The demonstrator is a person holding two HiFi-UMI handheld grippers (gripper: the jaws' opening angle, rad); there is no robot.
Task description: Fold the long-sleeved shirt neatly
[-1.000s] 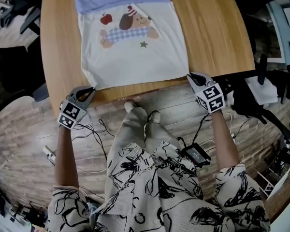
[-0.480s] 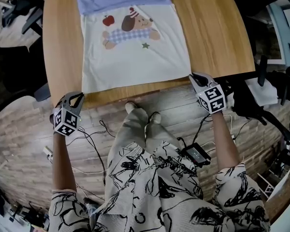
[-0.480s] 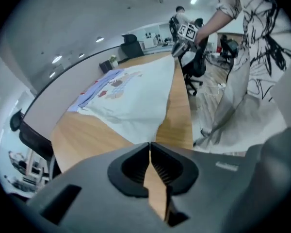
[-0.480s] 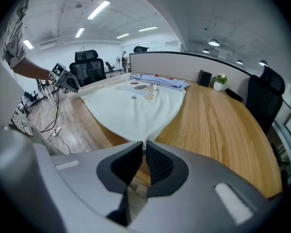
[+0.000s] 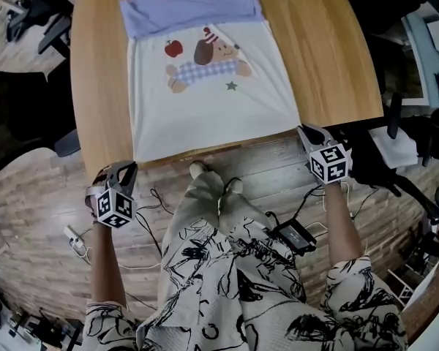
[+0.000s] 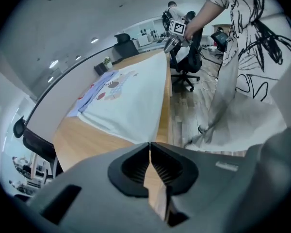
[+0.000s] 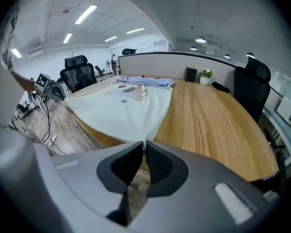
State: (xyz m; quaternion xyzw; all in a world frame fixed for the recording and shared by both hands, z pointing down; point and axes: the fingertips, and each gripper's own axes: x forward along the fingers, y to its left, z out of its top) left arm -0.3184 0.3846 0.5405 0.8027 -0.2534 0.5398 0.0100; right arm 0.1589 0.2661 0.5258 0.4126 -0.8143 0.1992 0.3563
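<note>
The shirt (image 5: pixel 212 108) lies flat, front up, on the wooden table (image 5: pixel 329 50). Its body is white with a dog print, the top is blue and the collar red. My right gripper (image 5: pixel 305 131) is at the hem's near right corner and is shut on that corner; in the right gripper view the cloth (image 7: pixel 131 106) runs into the jaw tips (image 7: pixel 144 144). My left gripper (image 5: pixel 126 169) hangs off the table's near edge, left of the hem's left corner, shut and empty (image 6: pixel 150 144). The sleeves are not visible.
The person stands at the table's near edge, feet (image 5: pixel 212 185) under it. Cables and a black device (image 5: pixel 295 233) lie on the wood floor. Office chairs (image 7: pixel 254 81) stand around, and a small plant (image 7: pixel 206 75) sits at the table's far side.
My left gripper has left the hem's left corner and drawn back off the table edge, down and left. The right gripper stays at the right corner. The view now takes in the collar.
</note>
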